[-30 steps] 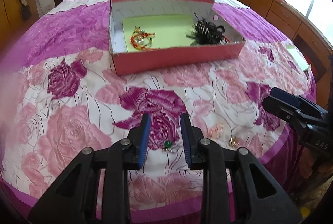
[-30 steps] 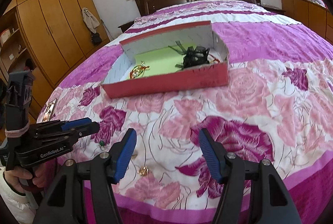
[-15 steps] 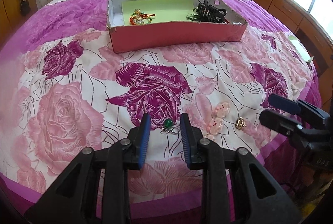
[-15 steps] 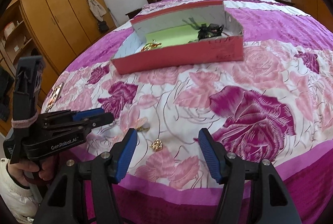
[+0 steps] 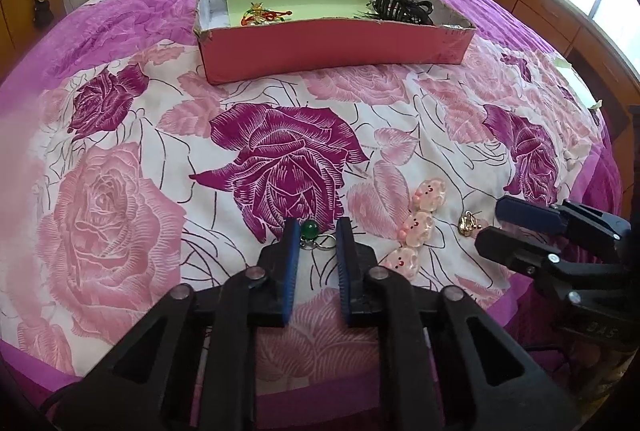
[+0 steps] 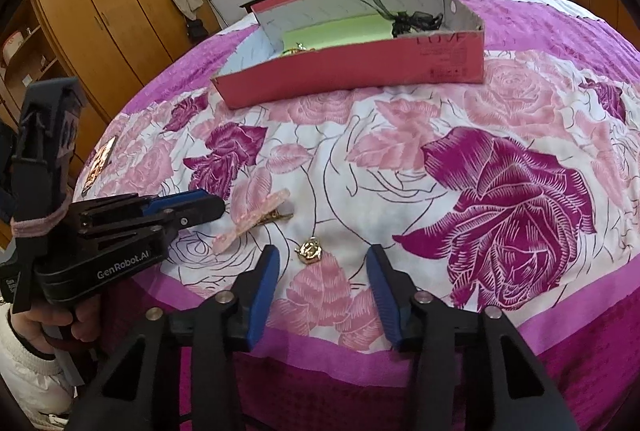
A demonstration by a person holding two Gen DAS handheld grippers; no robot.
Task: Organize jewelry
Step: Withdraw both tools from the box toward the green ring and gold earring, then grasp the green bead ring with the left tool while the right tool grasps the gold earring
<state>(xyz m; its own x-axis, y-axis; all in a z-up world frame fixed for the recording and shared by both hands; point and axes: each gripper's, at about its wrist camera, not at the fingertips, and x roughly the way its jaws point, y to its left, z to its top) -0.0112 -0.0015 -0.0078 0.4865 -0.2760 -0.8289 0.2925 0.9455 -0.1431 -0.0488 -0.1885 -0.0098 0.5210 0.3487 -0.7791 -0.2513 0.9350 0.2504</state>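
While L claw [image 5: 317, 231] flanks green bead [image 5: 309, 229], R claw [image 6: 322, 263] gapes wide.

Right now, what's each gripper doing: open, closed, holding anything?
Left gripper: open, holding nothing, its fingers either side of the green bead charm.
Right gripper: open wide, empty, with the gold ring between its fingertips.
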